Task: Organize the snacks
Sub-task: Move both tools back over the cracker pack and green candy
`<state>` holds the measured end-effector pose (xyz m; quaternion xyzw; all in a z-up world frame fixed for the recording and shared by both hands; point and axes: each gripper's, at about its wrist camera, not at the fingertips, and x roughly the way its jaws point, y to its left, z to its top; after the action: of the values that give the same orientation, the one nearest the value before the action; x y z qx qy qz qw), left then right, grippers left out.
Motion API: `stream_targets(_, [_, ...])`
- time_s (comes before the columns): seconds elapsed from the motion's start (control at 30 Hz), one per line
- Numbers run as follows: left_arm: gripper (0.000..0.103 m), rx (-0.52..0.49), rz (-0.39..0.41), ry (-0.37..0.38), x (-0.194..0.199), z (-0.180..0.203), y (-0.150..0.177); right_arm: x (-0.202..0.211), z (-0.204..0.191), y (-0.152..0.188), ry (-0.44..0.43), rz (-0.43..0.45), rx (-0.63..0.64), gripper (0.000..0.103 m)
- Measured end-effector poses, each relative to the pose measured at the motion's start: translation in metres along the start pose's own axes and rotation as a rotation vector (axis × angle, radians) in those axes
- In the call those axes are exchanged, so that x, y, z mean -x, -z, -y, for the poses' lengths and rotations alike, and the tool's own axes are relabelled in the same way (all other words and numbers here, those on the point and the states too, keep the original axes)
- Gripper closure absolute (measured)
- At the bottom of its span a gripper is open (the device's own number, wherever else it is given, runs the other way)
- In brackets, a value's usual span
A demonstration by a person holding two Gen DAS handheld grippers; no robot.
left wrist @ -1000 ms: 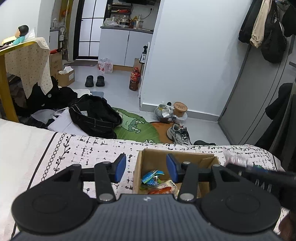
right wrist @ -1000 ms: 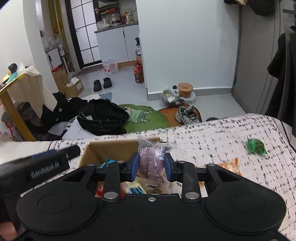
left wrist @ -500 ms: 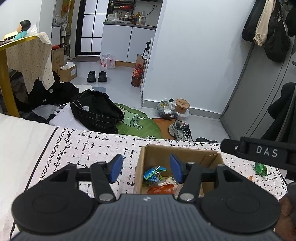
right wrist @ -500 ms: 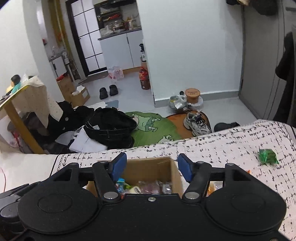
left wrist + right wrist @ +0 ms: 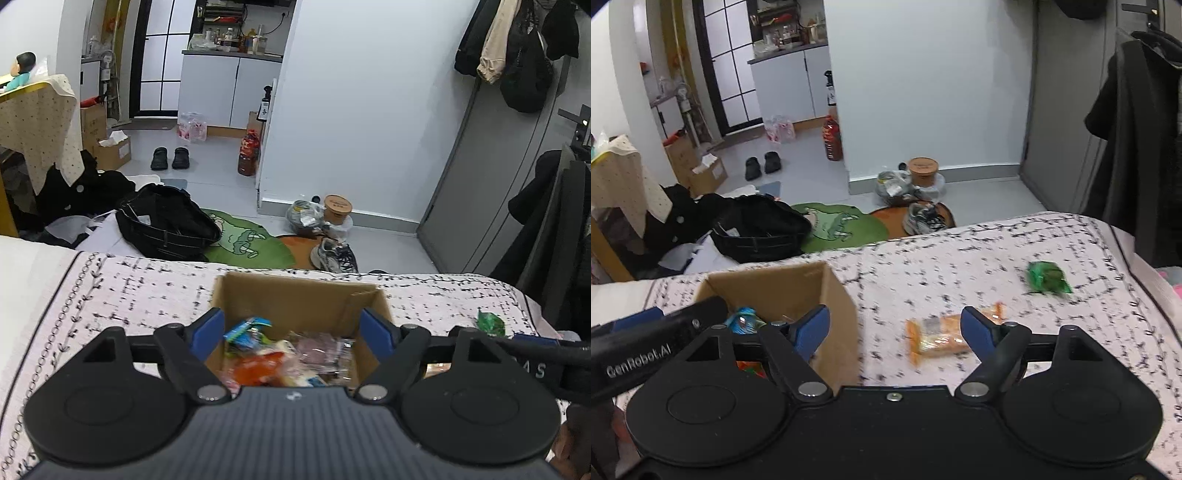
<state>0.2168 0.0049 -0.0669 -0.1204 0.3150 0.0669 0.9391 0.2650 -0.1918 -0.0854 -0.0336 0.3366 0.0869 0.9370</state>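
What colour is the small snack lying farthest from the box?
Green snack packet, clearest in the right wrist view.

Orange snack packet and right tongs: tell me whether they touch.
Apart. The right wrist view shows the open right tongs above the orange snack packet, with bedspread visible around it.

White "GenRobot.AI" lettering readable along black body of left gripper (image 5: 646,347), seen at lower left in right wrist view. Pale letters "A S" showing on dark body of right gripper (image 5: 535,369), at right edge in left wrist view; anything before them hidden. Spray bottle (image 5: 831,94) by white wall carries label, too small to read. Round brown tub (image 5: 337,208) on floor has print on lid, blurred, unreadable. Snack wrappers in cardboard box (image 5: 295,295): print not legible.
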Motion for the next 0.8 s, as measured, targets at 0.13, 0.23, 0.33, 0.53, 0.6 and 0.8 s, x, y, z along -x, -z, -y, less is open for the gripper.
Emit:
stream_targets(0.13, [0.023,-0.013,-0.002,0.017,-0.001,0.012,0.002,0.006,0.013,0.002,0.018,0.004,0.004,0.022])
stream_targets(0.23, [0.022,-0.027,-0.009,0.028,-0.003,0.021,0.002,0.01,0.021,0.004,0.03,0.001,-0.006,0.021])
stream_targets(0.33, [0.022,-0.044,-0.02,0.045,-0.004,0.03,0.005,0.014,0.029,0.007,0.036,-0.006,-0.007,0.019])
stream_targets(0.53, [0.021,-0.051,-0.02,0.097,-0.003,0.049,0.009,0.022,0.053,0.01,0.061,-0.004,-0.026,0.007])
stream_targets(0.6, [0.018,-0.066,-0.018,0.116,-0.002,0.057,0.009,0.023,0.065,0.011,0.07,-0.002,-0.046,0.001])
stream_targets(0.8, [0.013,-0.115,-0.027,0.178,-0.003,0.081,0.015,0.023,0.101,0.016,0.091,-0.019,-0.108,0.0])
